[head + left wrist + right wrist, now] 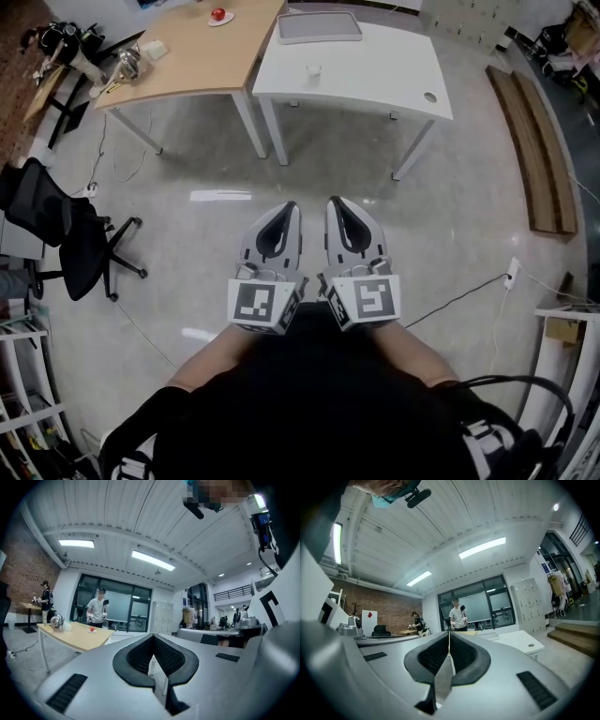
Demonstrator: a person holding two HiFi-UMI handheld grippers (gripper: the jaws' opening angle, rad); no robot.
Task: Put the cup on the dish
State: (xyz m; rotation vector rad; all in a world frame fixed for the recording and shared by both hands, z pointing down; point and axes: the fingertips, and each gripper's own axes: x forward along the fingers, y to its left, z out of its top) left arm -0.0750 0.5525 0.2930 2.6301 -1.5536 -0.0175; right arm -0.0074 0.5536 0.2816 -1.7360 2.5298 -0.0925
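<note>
Held the grey left gripper [285, 208] and right gripper [336, 202] pressed together, empty. Judged the small pale cup [313, 69] light, rigid, tippable; best pinched across its rim.

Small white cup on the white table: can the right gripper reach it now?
Probably not yet: the right gripper, shut, is over open floor well short of the white table where the small white cup stands. Nothing seems to block the path forward.
</note>
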